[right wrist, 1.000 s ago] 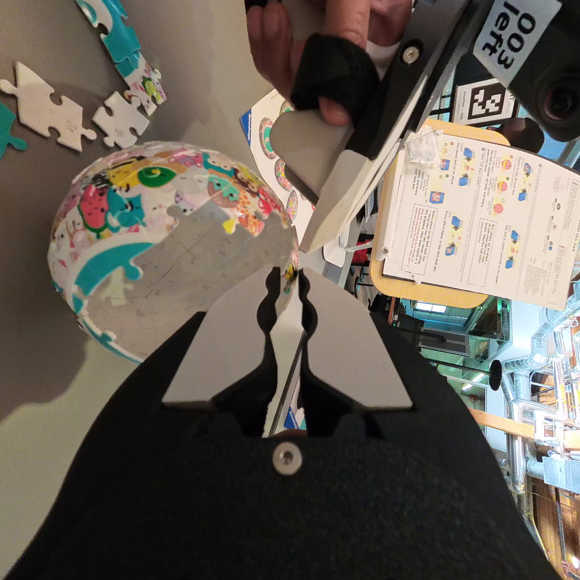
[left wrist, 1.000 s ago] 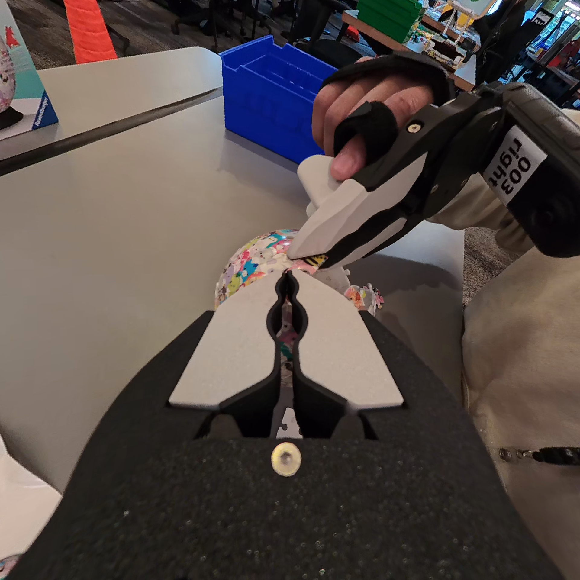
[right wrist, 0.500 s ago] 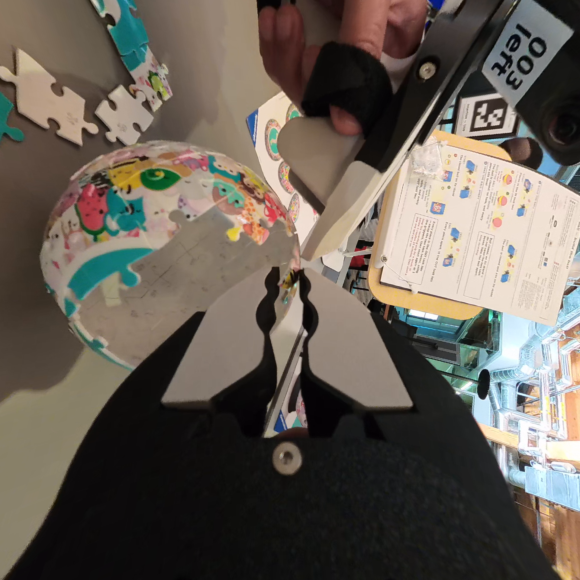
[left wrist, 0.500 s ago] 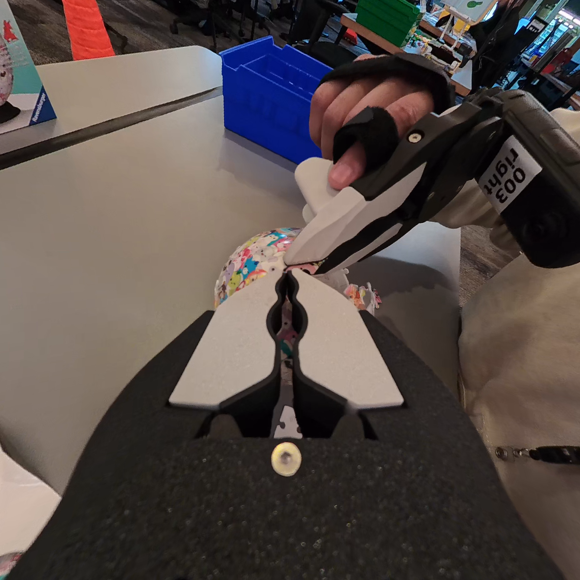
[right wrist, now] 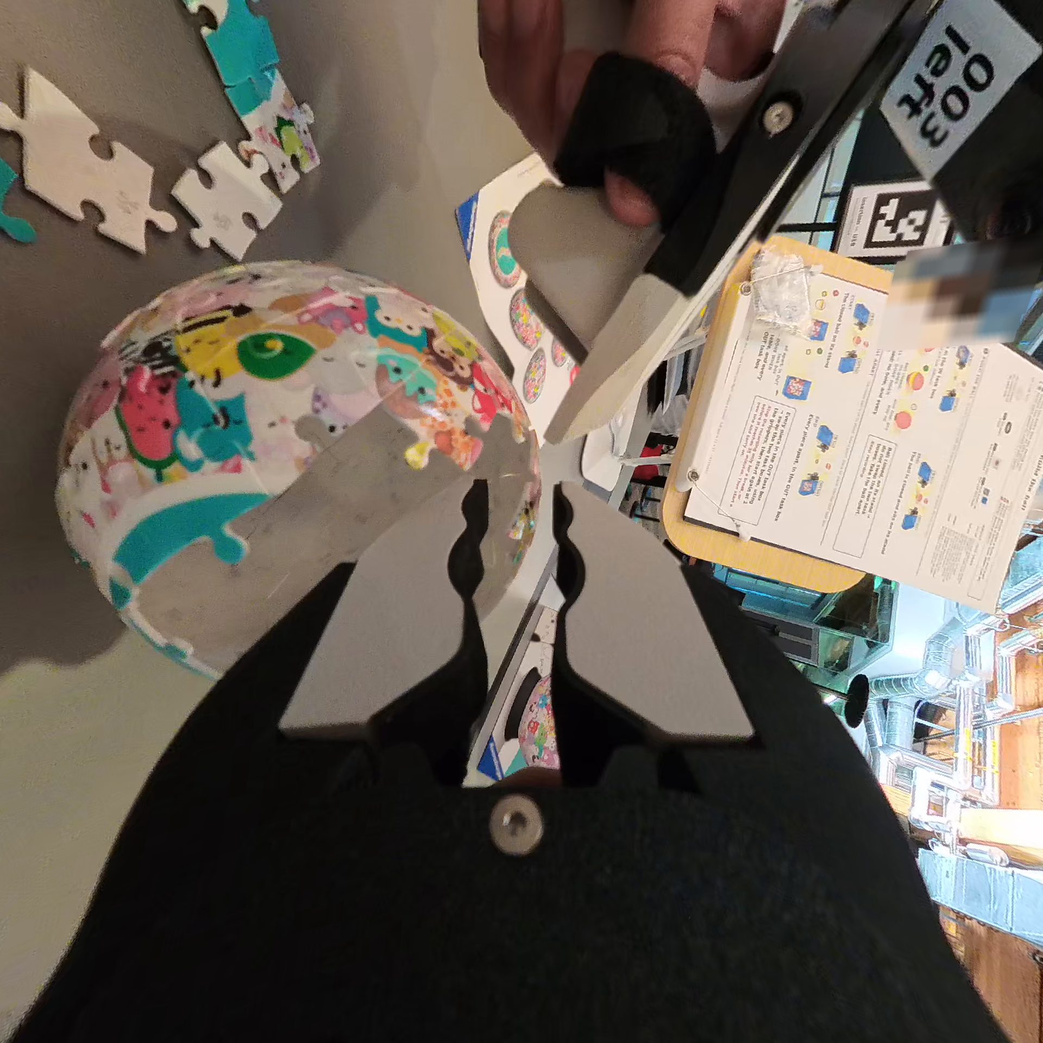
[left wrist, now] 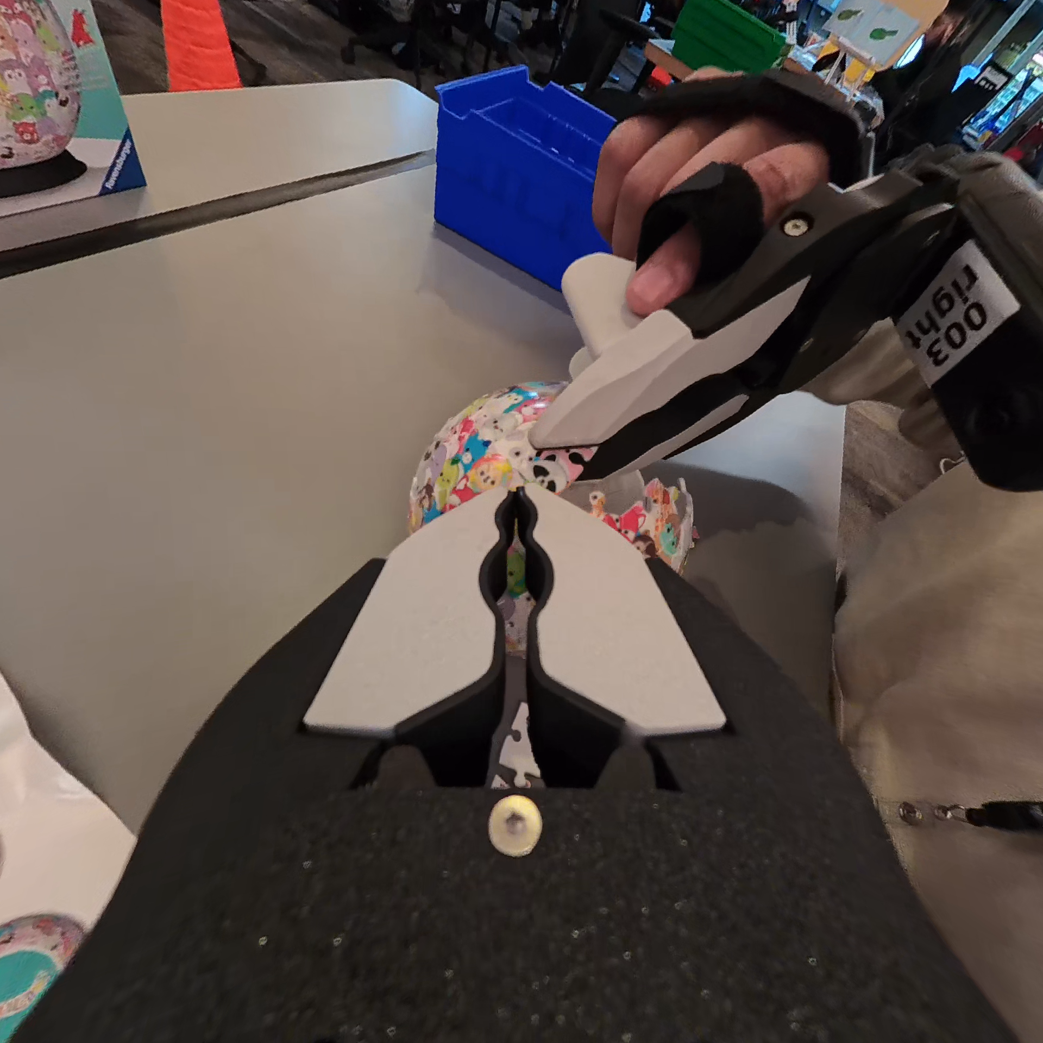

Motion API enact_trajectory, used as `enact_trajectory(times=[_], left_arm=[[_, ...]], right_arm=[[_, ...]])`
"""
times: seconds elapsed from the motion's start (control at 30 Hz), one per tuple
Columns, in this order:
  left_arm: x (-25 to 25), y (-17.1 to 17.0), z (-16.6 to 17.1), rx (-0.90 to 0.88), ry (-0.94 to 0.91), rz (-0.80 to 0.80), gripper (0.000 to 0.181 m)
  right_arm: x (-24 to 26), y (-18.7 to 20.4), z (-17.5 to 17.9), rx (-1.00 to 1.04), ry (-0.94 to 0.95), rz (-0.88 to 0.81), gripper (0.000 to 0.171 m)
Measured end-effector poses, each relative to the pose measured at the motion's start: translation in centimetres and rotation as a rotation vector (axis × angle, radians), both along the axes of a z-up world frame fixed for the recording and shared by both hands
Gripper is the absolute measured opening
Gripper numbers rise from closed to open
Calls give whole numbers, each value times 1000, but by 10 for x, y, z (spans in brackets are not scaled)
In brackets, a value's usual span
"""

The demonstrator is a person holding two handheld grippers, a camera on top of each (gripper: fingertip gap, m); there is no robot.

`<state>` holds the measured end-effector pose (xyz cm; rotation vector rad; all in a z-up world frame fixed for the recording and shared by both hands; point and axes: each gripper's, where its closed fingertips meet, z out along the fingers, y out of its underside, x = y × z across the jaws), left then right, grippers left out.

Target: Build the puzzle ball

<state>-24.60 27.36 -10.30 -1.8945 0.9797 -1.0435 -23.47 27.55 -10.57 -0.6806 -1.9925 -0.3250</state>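
The partly built puzzle ball (right wrist: 271, 406) is a colourful shell with an open side showing its grey inside; it also shows in the left wrist view (left wrist: 480, 451). It rests on the grey table (left wrist: 226, 395). My right gripper (right wrist: 519, 488) is open, its fingers either side of the ball's rim. My left gripper (left wrist: 516, 495) is shut, tips at the same rim, just below the right gripper (left wrist: 556, 451). I see no piece between the left fingers. Loose pieces (right wrist: 84, 169) lie white side up beside a teal strip of joined pieces (right wrist: 254, 73).
A blue bin (left wrist: 519, 169) stands behind the ball. The puzzle box (left wrist: 51, 96) is on a second table at far left. A clipboard with an instruction sheet (right wrist: 846, 423) and a booklet (right wrist: 496, 271) lie past the ball. A beige sleeve (left wrist: 931, 677) fills the right. My two grippers' fingertips are within a few centimetres of each other.
My right gripper's fingers have spread wider at the ball's rim. The left gripper has stayed shut at the rim. The ball has barely moved.
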Motion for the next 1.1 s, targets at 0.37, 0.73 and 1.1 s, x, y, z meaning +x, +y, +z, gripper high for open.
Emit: enact_trajectory(times=[0.37, 0.73, 1.1], left_arm=[[-3, 4, 5, 29, 14, 13, 0], [3, 0, 5, 30, 13, -15, 0], [-6, 5, 14, 31, -46, -1, 0]], right_arm=[[9, 0, 3, 12, -19, -32, 26], [54, -10, 17, -780, 458, -520, 0], [41, -25, 1, -1399, 734, -723, 26]])
